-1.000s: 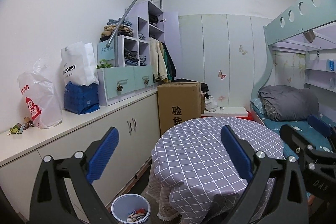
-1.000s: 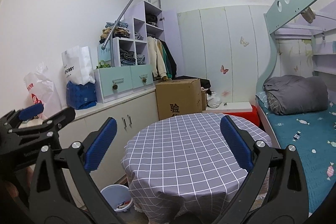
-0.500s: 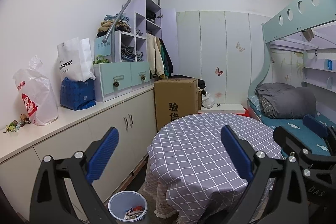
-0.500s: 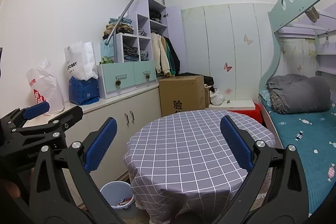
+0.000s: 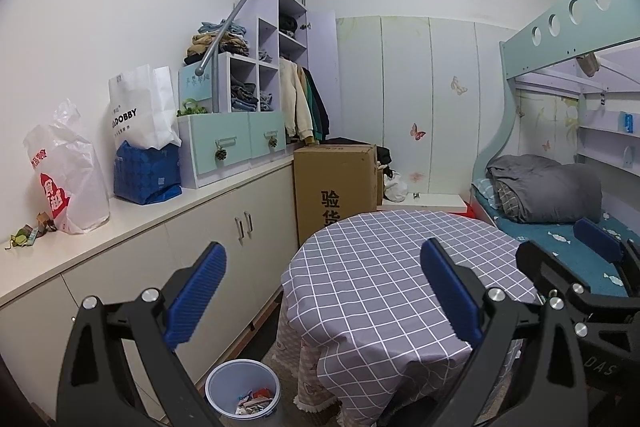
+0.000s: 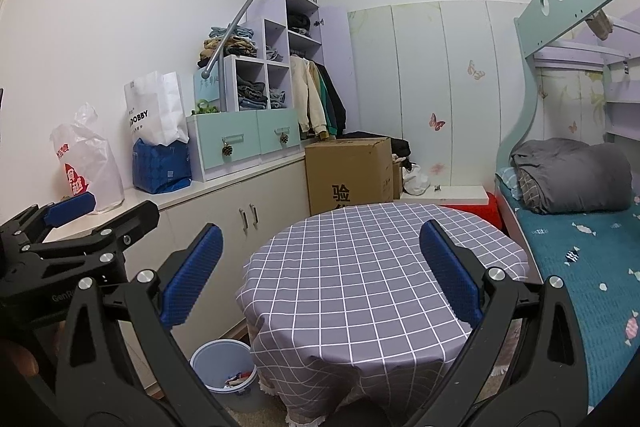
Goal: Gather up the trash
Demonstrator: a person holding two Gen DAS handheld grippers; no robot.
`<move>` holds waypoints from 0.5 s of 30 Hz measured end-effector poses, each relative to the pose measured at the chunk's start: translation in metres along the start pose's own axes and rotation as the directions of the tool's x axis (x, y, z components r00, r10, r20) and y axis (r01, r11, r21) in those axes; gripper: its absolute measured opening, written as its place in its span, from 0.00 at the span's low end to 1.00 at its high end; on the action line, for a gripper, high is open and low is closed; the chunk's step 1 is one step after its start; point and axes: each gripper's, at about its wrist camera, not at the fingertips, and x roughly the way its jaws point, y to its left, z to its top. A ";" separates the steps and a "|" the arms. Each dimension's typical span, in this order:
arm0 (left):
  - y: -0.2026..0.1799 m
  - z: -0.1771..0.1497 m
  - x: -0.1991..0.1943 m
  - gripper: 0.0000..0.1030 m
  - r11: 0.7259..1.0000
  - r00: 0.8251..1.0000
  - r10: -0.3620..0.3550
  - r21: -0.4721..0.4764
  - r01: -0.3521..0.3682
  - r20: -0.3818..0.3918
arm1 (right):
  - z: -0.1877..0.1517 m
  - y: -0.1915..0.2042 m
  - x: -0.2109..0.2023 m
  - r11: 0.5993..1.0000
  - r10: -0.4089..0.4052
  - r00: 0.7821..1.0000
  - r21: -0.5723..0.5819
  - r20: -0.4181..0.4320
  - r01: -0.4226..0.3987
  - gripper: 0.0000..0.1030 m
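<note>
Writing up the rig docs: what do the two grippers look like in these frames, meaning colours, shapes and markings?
Both match. The left gripper and right gripper have black angular frames, silver round bolt heads at the joints and long blue finger pads with a fine ridged texture. White lettering shows on the bodies: "GenR", cut off, on the left gripper in the right wrist view; "DAS" on the right gripper in the left. No cables or sleeves visible.

The tall white paper bag (image 5: 140,111) reads "DOBBY"; the brown cardboard box (image 5: 334,187) bears the black characters "验货".

Checked cloth tablecloth (image 5: 384,267) – plastic bin (image 5: 242,383)
</note>
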 end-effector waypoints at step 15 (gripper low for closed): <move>-0.002 -0.003 0.002 0.93 1.000 1.000 0.005 0.002 -0.005 -0.008 | -0.001 -0.002 0.004 1.000 0.006 1.000 0.006 -0.019 -0.006 0.94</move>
